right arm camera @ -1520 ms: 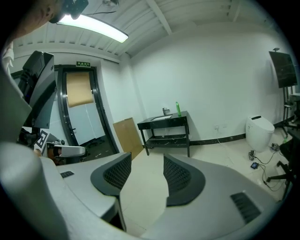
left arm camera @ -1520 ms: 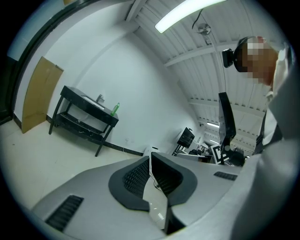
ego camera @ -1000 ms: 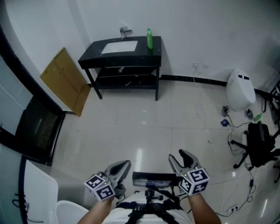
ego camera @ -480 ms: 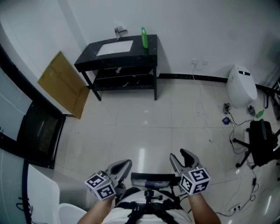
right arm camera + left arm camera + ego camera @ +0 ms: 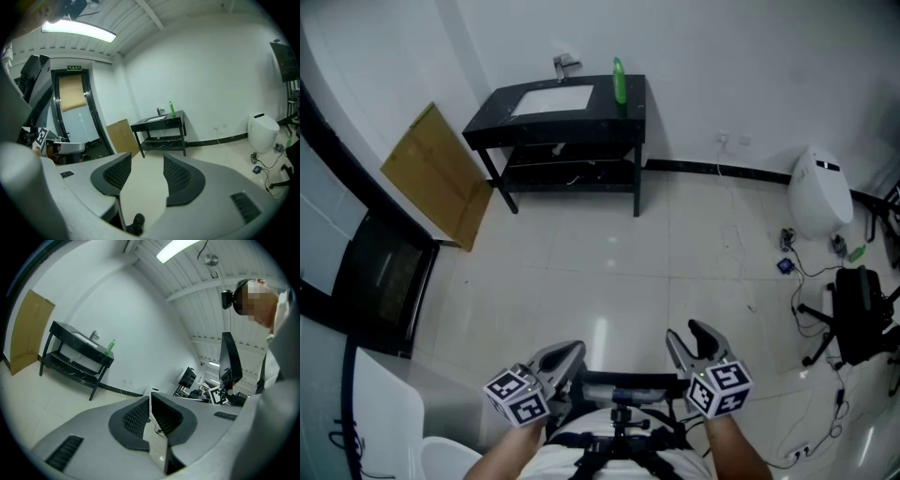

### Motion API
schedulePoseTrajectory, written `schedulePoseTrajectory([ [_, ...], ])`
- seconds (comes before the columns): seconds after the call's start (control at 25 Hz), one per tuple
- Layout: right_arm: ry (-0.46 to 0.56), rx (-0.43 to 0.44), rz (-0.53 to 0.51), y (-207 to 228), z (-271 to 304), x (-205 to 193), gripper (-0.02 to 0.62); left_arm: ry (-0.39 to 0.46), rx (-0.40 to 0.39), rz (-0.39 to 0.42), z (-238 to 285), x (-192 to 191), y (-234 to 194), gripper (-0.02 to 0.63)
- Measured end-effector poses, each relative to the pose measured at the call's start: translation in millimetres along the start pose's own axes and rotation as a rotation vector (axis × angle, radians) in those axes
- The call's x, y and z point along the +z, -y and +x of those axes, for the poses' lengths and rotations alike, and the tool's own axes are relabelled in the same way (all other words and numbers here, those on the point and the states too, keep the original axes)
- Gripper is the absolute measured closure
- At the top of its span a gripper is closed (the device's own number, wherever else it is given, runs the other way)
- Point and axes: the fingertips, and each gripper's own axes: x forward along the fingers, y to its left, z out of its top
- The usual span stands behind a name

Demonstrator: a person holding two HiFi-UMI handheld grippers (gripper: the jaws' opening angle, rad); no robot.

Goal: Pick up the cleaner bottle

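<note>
The green cleaner bottle [image 5: 620,81] stands on the black bench [image 5: 581,120] at the far wall, well away across the floor [image 5: 609,253]. A cardboard sheet [image 5: 436,173] leans just beside the bench. Left gripper [image 5: 570,351] jaws are closed on nothing; right gripper [image 5: 686,333] jaws are apart and empty.

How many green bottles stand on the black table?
1. The bottle stands upright near the table's back right corner, right of the faucet. Clutter on the shelf is too small to tell.

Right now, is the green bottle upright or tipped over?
Upright: the bottle stands tall and narrow on the black table, its thin top pointing up.
</note>
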Motion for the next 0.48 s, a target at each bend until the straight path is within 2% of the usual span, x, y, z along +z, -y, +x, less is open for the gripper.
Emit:
schedulePoseTrajectory([
  [0.48,0.003,-0.059,0.029,-32.1,56.8,25.1,0.373,-0.016,-0.053,-0.005,-3.6,43.8,-68.9,0.606],
])
